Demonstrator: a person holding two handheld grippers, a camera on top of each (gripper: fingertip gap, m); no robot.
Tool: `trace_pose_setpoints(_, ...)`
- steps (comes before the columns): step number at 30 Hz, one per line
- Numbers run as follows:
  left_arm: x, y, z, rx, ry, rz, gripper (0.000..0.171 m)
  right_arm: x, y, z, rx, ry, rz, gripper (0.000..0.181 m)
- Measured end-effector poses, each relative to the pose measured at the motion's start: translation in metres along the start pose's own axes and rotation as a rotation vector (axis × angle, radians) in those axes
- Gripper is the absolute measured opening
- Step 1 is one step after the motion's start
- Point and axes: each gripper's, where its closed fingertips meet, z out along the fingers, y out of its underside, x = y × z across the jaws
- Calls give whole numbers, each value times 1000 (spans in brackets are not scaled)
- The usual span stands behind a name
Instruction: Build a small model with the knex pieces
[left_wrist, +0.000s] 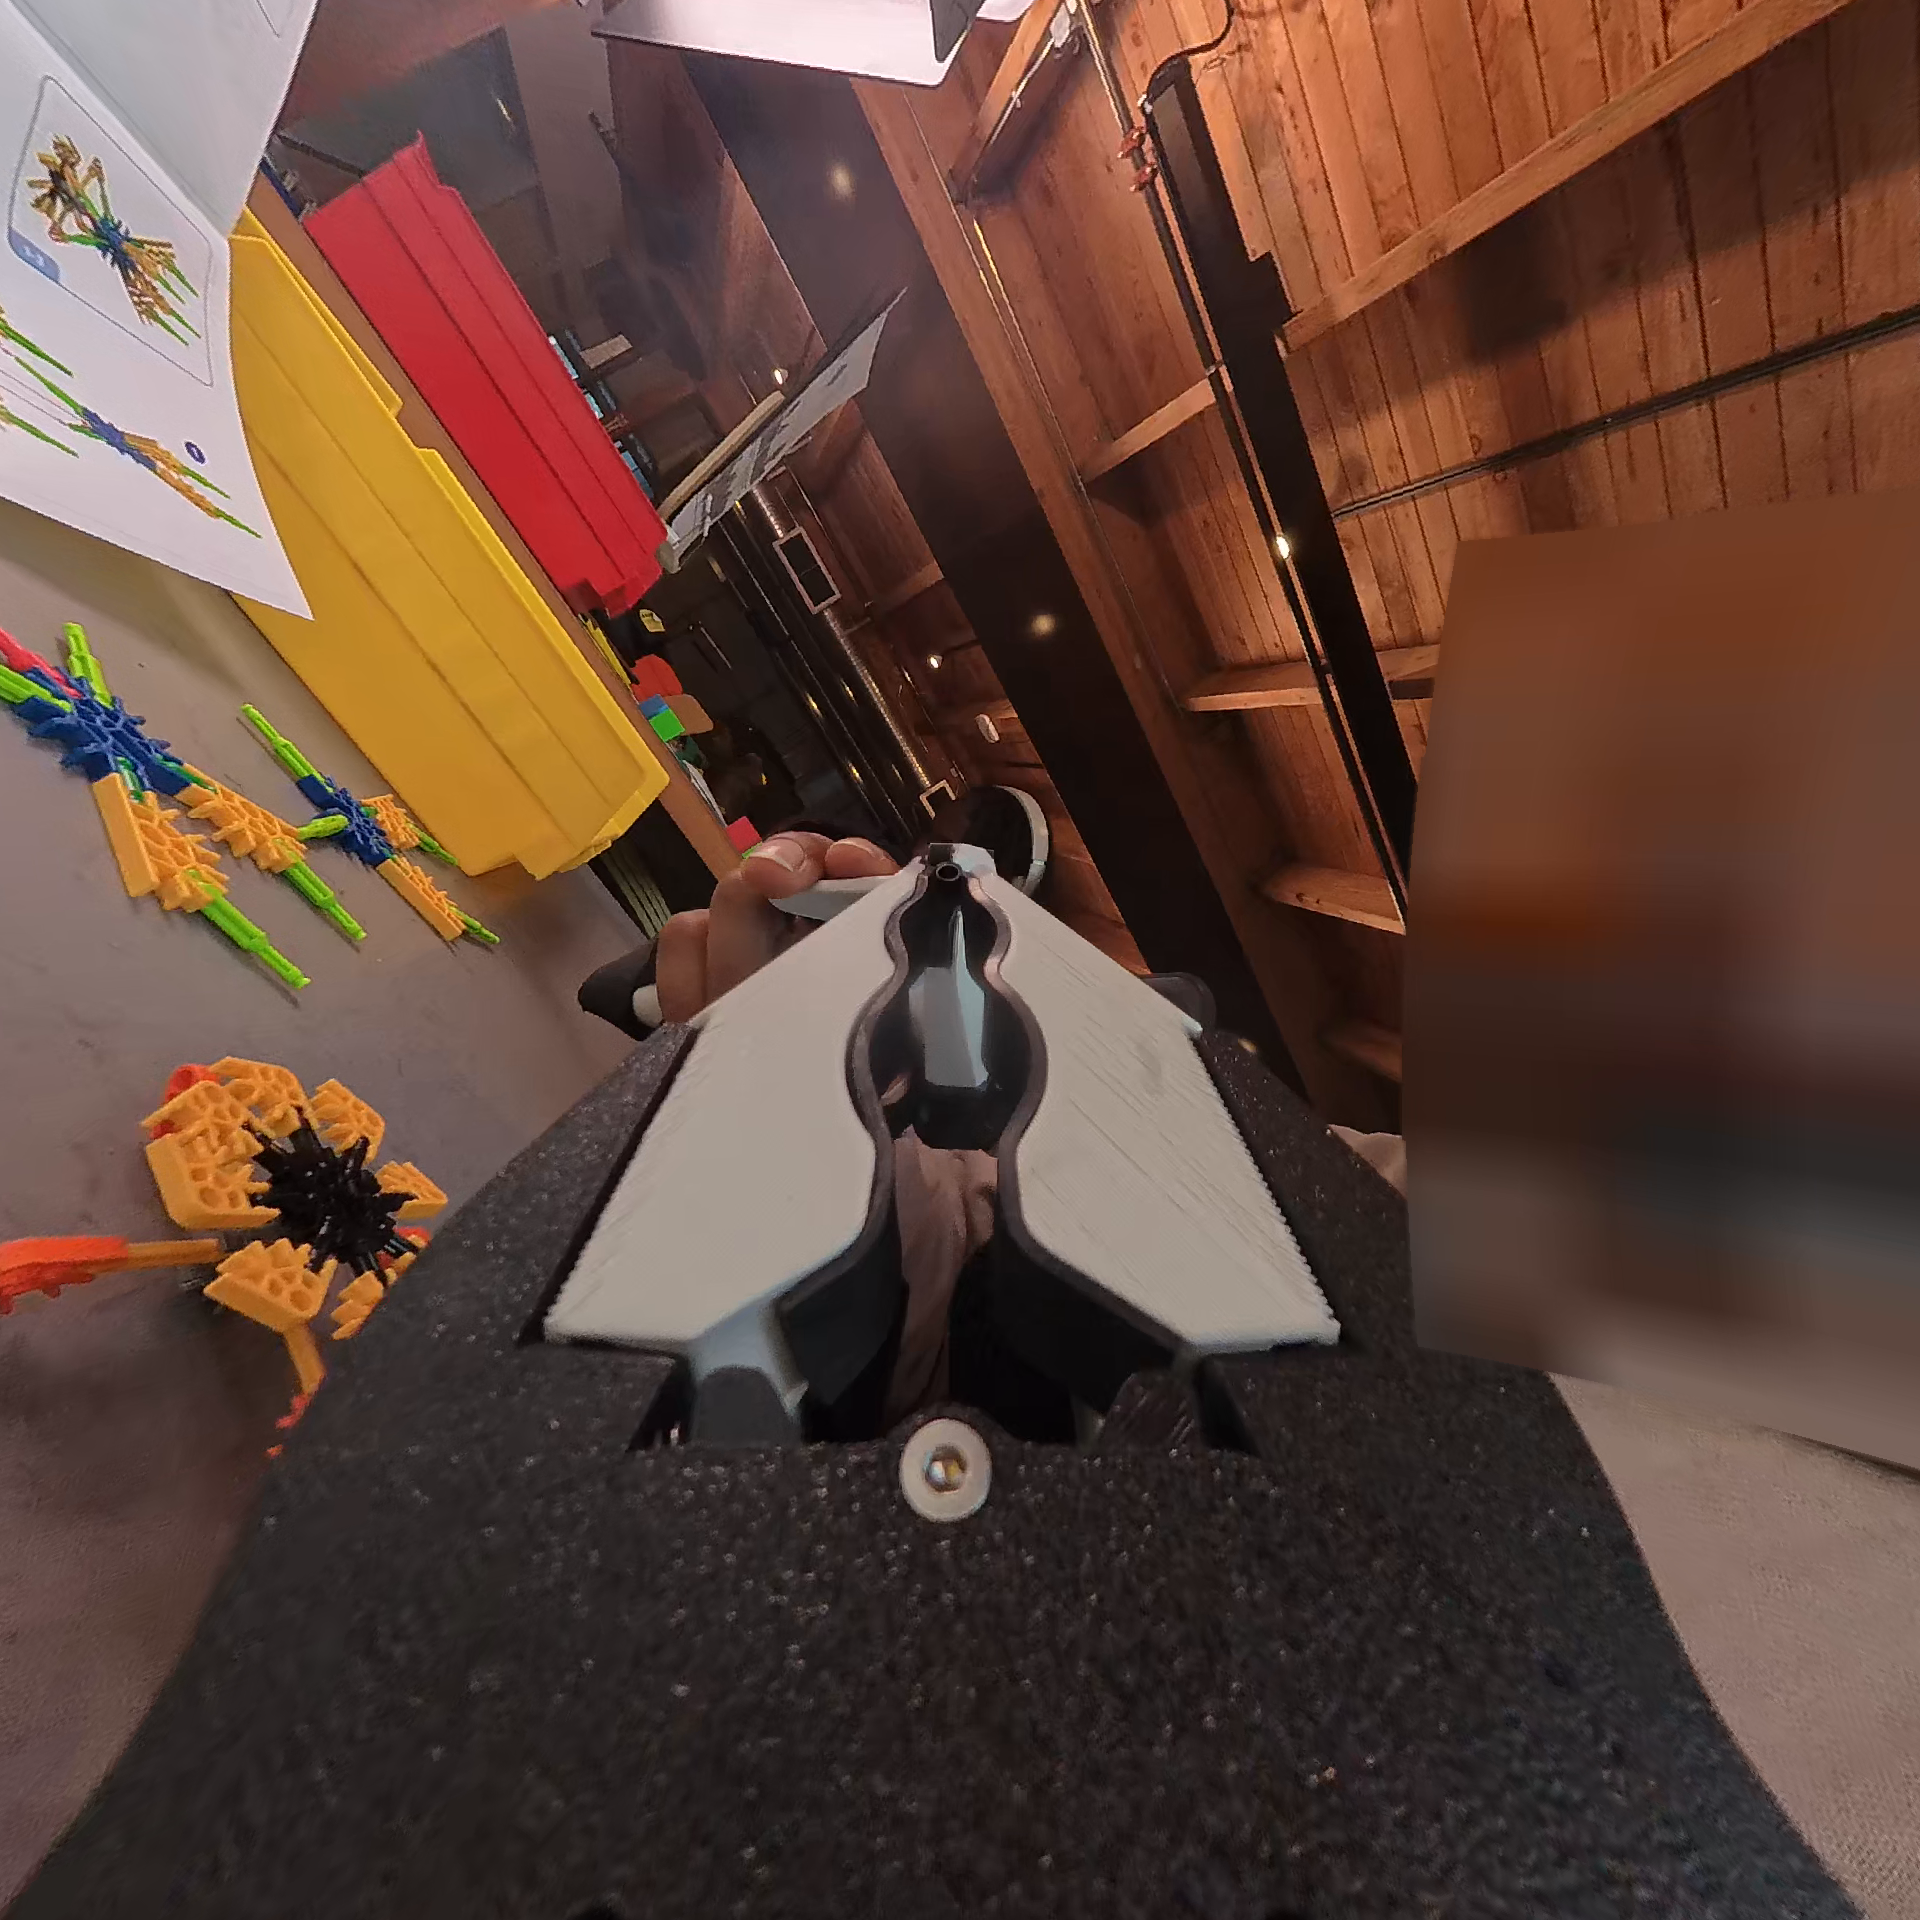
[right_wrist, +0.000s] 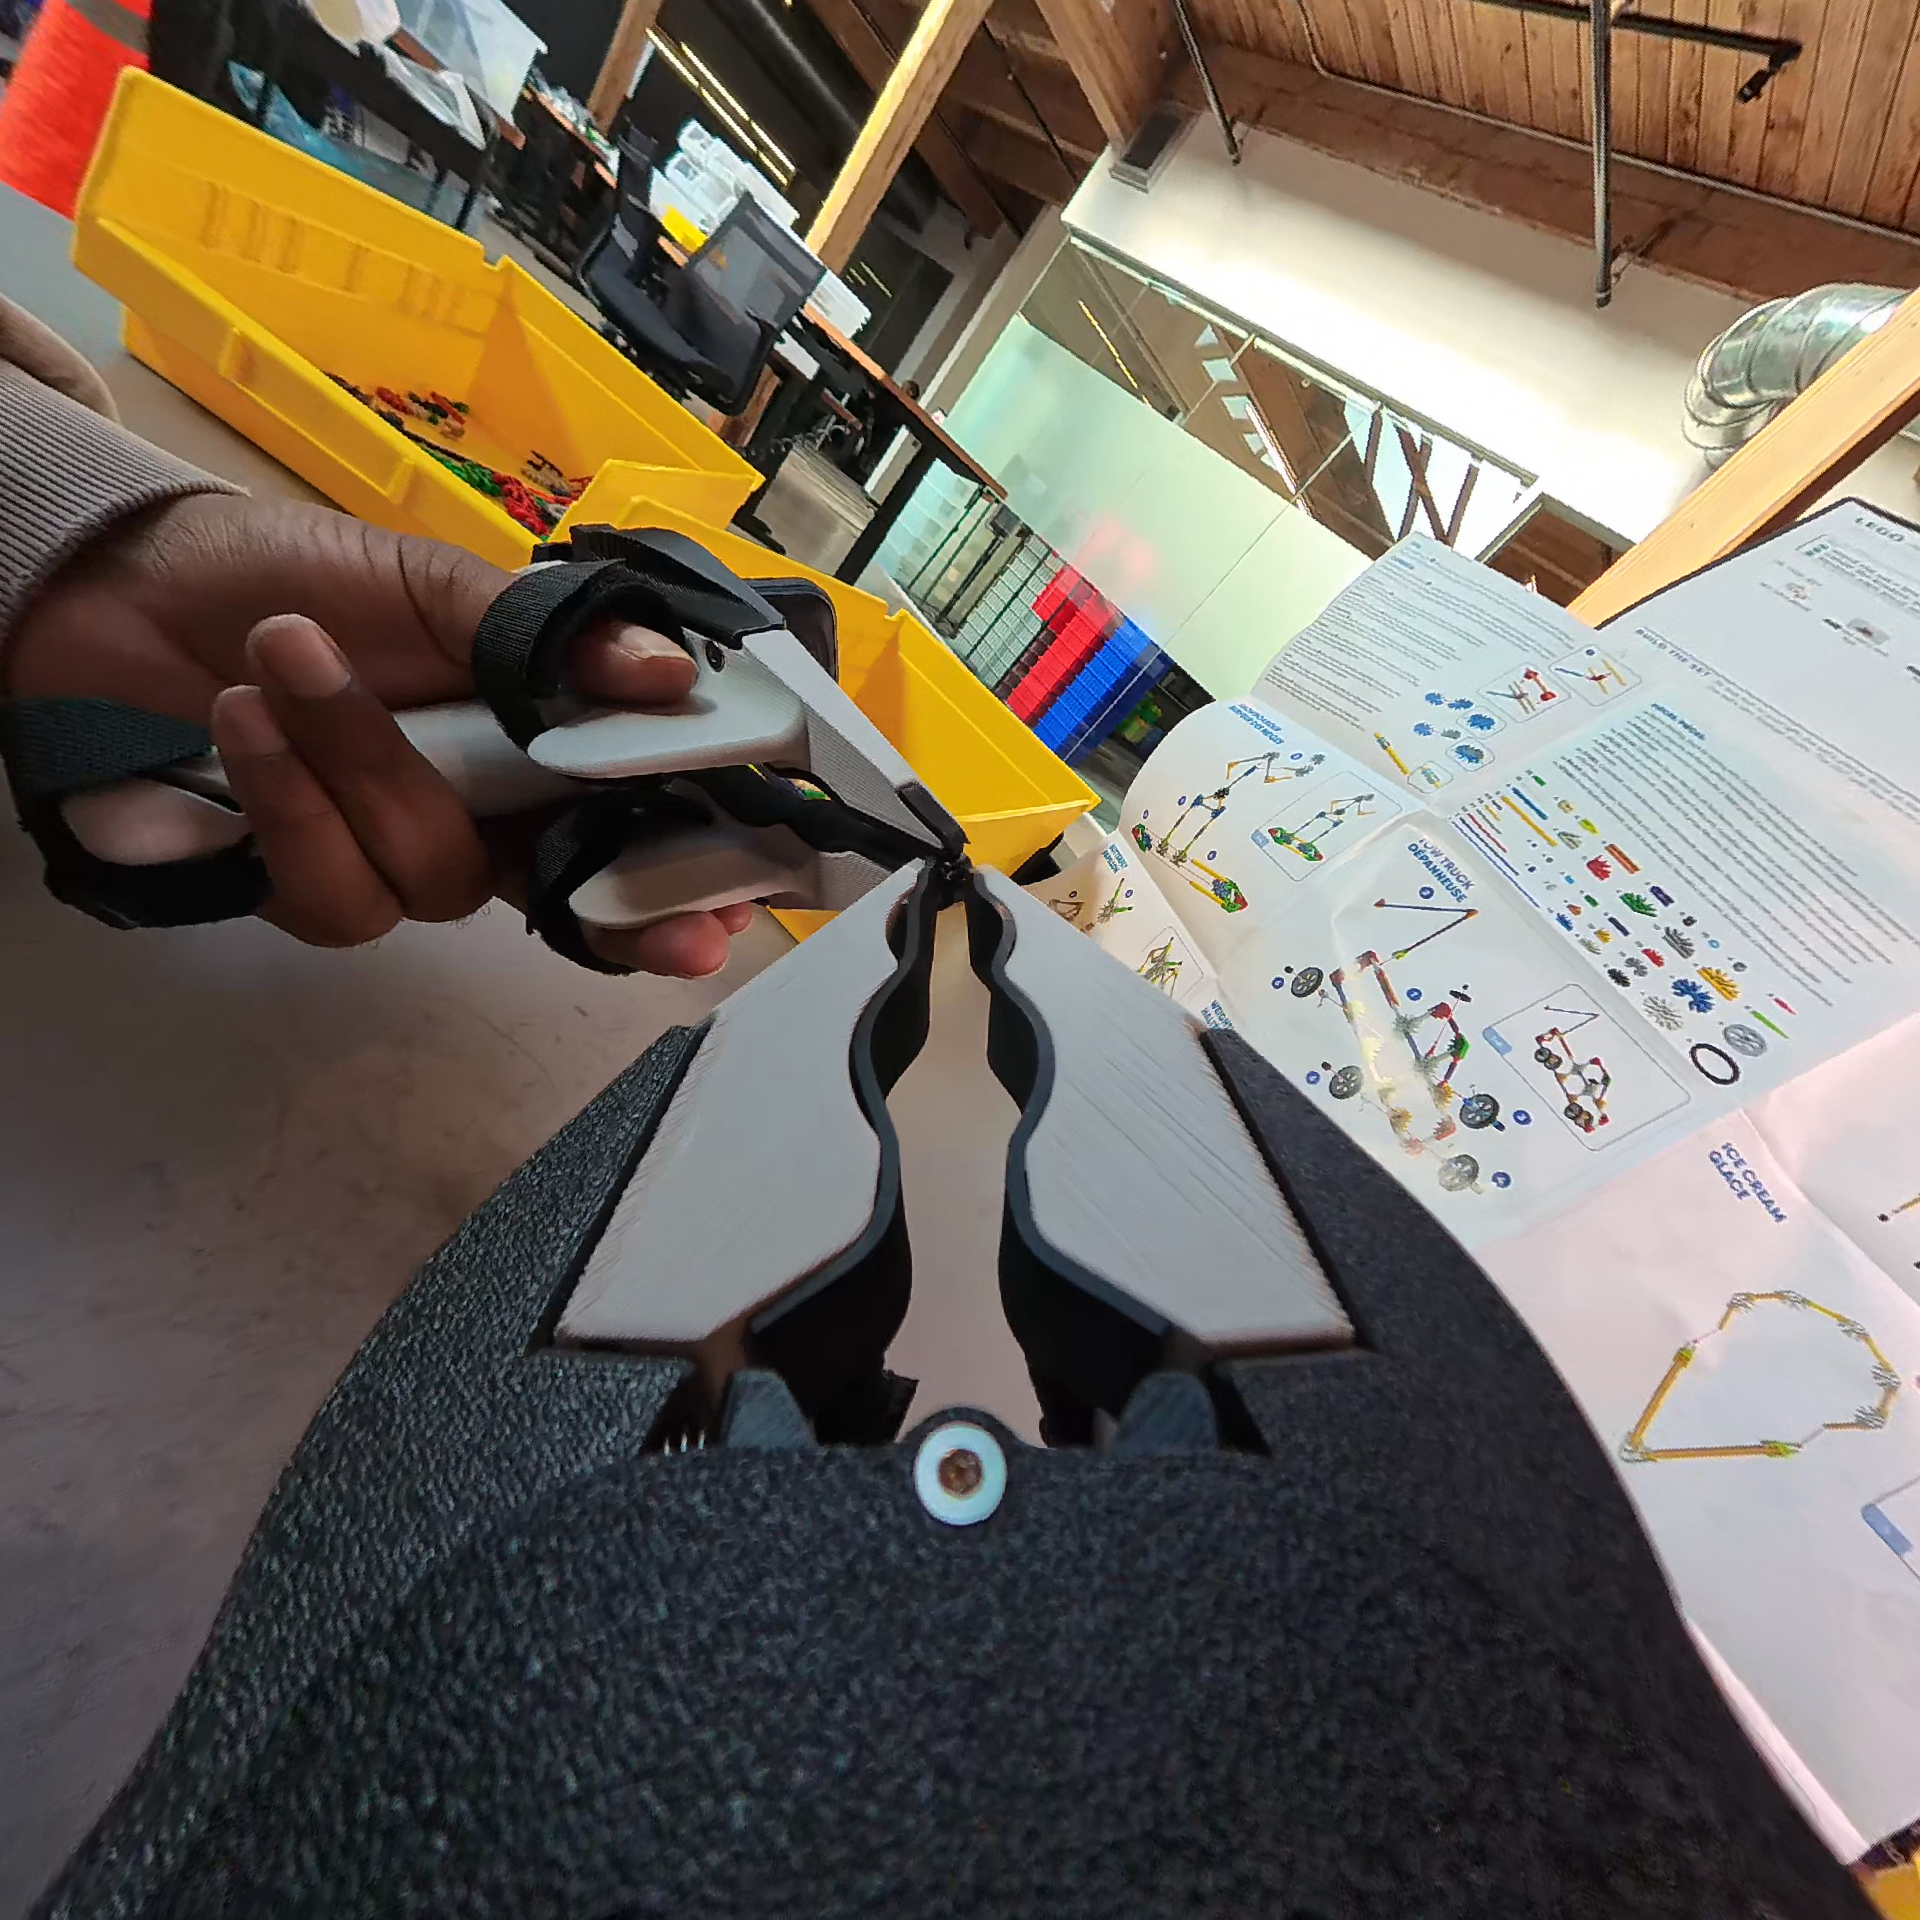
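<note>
Two grippers meet tip to tip above the table, a small black piece between them.

The right gripper (right_wrist: 948, 871) has its jaws pressed together at the tips on a small black piece (right_wrist: 951, 860), and the left gripper (left_wrist: 940, 868), also closed at the tips, meets it from the left; which one truly grips I cannot tell. Beyond, the yellow bin (right_wrist: 312, 312) holds loose coloured parts; built yellow-and-black model (left_wrist: 286, 1195) lies left; the instruction sheet (right_wrist: 1558, 883) lies right.
</note>
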Motion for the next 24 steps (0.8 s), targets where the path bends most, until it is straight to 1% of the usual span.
trace_pose_setpoints(4, 0, 1, 0, -18, -7, 16, 5, -1, -1, -2, 12, -40, 41, 2)
trace_pose_setpoints(8, -1, -1, -4, -32, -44, 70, 4, -3, -1, -5, 27, -102, 125, 2)
trace_pose_setpoints(11, 0, 0, -4, -53, -63, 115, 5, -5, 0, -5, 26, -122, 141, 2)
trace_pose_setpoints(15, -2, 5, -3, -90, -82, 137, 6, -9, 1, -4, 22, -137, 142, 2)
trace_pose_setpoints(20, -3, 8, -3, -108, -92, 140, 5, -9, 2, -4, 18, -140, 146, 2)
trace_pose_setpoints(24, -3, 7, -2, -82, -72, 90, 5, -8, 2, -4, 20, -123, 134, 3)
